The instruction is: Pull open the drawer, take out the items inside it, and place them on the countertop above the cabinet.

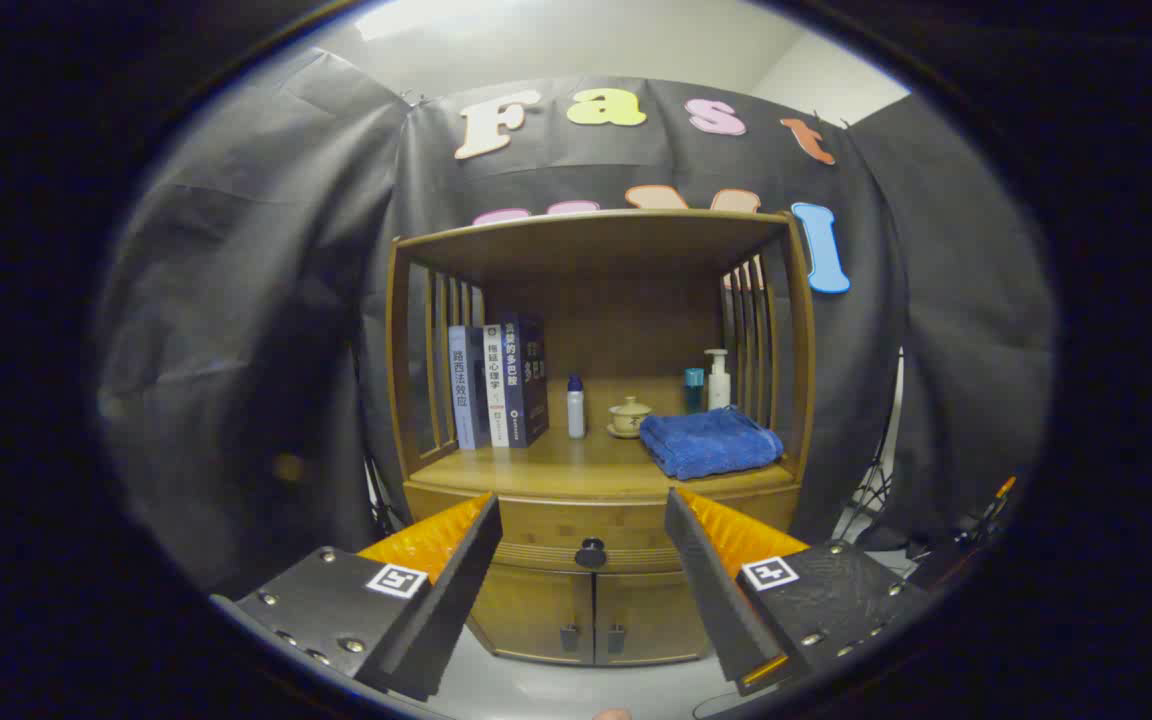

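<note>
A wooden cabinet (596,500) stands ahead against the booth wall. Its drawer (536,552) is closed, with a dark round knob (590,553) at the middle of its front. The knob lies beyond my fingertips, in line with the gap between them. My gripper (584,520) is open and holds nothing. The countertop (576,465) above the drawer carries a folded blue towel (709,441), a small lidded teacup (629,415), a small white bottle (576,405) and several upright books (496,385). The drawer's contents are hidden.
Two small doors (591,625) with dark handles sit below the drawer. A pump bottle (718,378) and a teal bottle (694,388) stand behind the towel. Slatted side walls and a top shelf (596,235) enclose the countertop. Tripod legs (871,490) stand to the cabinet's right.
</note>
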`<action>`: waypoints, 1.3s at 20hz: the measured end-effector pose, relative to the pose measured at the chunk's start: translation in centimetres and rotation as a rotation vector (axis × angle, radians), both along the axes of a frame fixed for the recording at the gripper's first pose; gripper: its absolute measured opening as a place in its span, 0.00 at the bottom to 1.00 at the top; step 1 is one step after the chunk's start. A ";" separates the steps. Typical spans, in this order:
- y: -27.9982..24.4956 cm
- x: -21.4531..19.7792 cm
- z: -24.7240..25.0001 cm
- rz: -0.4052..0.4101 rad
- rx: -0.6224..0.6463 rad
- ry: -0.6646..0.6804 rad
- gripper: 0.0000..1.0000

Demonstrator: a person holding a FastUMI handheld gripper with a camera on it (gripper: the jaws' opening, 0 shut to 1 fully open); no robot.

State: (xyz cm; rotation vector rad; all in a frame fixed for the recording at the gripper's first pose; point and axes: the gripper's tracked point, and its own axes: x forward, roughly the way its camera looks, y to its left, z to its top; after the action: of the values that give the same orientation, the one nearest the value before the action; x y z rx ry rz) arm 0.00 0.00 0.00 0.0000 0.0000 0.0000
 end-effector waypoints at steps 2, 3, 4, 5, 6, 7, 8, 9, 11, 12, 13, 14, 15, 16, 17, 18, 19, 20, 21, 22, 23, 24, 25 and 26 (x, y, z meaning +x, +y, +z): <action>-1.0 -0.1 0.2 -0.009 -0.011 0.004 0.98; -1.4 -0.1 0.3 -0.013 -0.019 0.003 0.98; -1.9 0.0 0.3 -0.017 -0.023 0.003 0.98; -2.2 -0.1 0.4 -0.013 -0.022 0.002 0.98; -2.3 -0.3 0.4 -0.013 -0.016 0.004 0.98; -2.3 -0.4 0.4 -0.009 -0.006 0.011 0.98; -1.8 -0.4 0.3 0.006 0.010 0.013 0.98; -1.3 -0.5 0.4 0.025 0.014 0.008 0.99; -1.7 -0.5 -0.3 0.029 -0.056 0.015 0.98; -2.5 -0.4 -0.8 0.019 -0.087 0.026 0.99; -3.1 -0.2 -0.9 0.008 -0.084 0.032 0.99; -3.3 -0.2 -0.8 0.009 -0.061 0.033 0.99; -3.3 -0.2 -0.4 0.015 -0.036 0.022 0.98; -3.5 -0.1 0.0 0.014 -0.024 0.007 0.99; -3.8 -0.1 0.3 0.012 -0.028 -0.005 0.98; -4.1 0.0 0.3 0.008 -0.042 -0.011 0.98; -4.3 0.1 0.5 0.004 -0.058 -0.019 0.98; -4.5 0.1 0.7 0.002 -0.065 -0.027 0.98; -4.6 0.3 0.7 0.002 -0.063 -0.031 0.98; -4.5 0.5 0.8 0.006 -0.054 -0.034 0.98; -4.5 0.7 0.6 0.011 -0.042 -0.032 0.98; -4.5 1.0 0.5 0.013 -0.033 -0.030 0.98; -4.6 1.4 0.5 0.012 -0.027 -0.030 0.99; -4.8 1.8 0.3 0.008 -0.026 -0.026 0.98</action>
State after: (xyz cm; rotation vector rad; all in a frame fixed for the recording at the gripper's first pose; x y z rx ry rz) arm 1.78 -4.76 0.26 -0.0260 -0.0260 0.0076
